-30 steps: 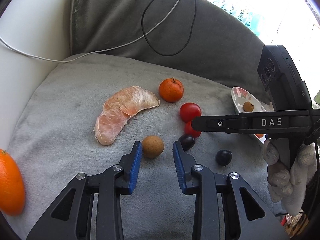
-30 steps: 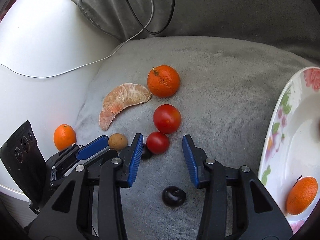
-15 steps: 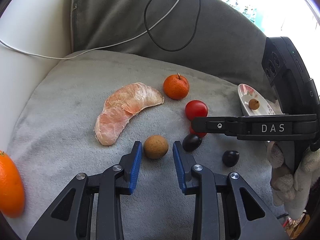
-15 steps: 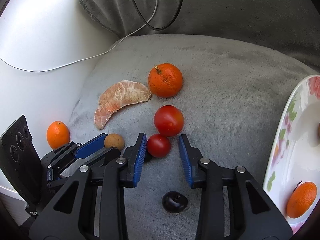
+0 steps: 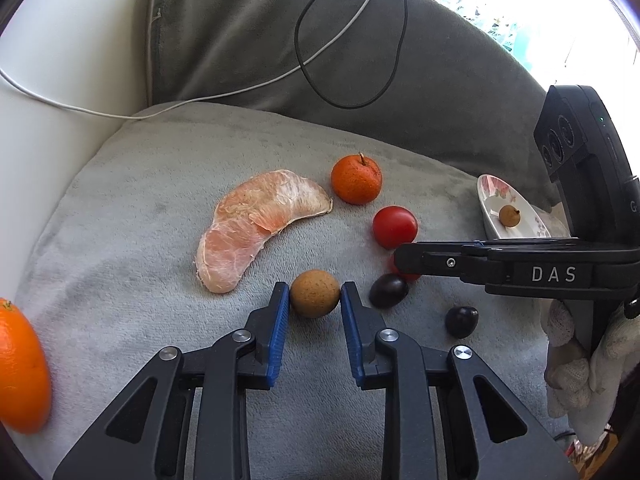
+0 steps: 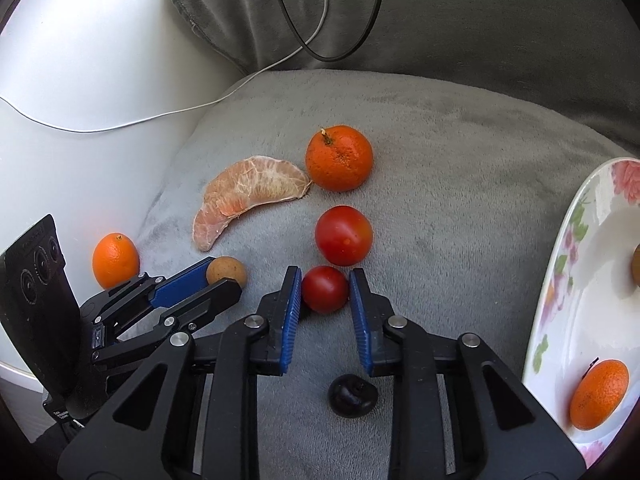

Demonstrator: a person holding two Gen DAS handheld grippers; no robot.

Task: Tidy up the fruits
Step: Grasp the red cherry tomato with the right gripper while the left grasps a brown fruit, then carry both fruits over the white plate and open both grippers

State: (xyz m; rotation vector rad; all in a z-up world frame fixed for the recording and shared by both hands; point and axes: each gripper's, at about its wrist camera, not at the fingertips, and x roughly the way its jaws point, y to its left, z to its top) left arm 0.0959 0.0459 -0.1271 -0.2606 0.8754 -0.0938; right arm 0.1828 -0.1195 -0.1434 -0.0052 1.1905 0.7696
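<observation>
Fruits lie on a grey cushion [image 5: 120, 280]. My left gripper [image 5: 315, 294] has its blue pads on both sides of a small brown round fruit [image 5: 315, 293], touching or nearly touching it. My right gripper [image 6: 325, 290] straddles a small red tomato [image 6: 325, 289], with the pads close to its sides. A bigger tomato [image 6: 344, 235], a mandarin [image 6: 339, 158], a peeled citrus segment [image 6: 248, 192] and two dark plums [image 5: 388, 290] [image 5: 461, 321] lie around. A flowered plate [image 6: 560, 280] at the right holds a small orange fruit [image 6: 599, 394] and a brown fruit [image 5: 509, 215].
An orange kumquat-like fruit [image 5: 20, 368] lies at the cushion's left edge by the white armrest [image 5: 60, 80]. White and black cables [image 5: 340, 40] run over the grey back cushion. The right gripper's body [image 5: 520, 268] crosses the right side of the left wrist view.
Both grippers have moved forward and narrowed. The brown fruit now sits between my left pads, and the small tomato now sits between my right pads.
</observation>
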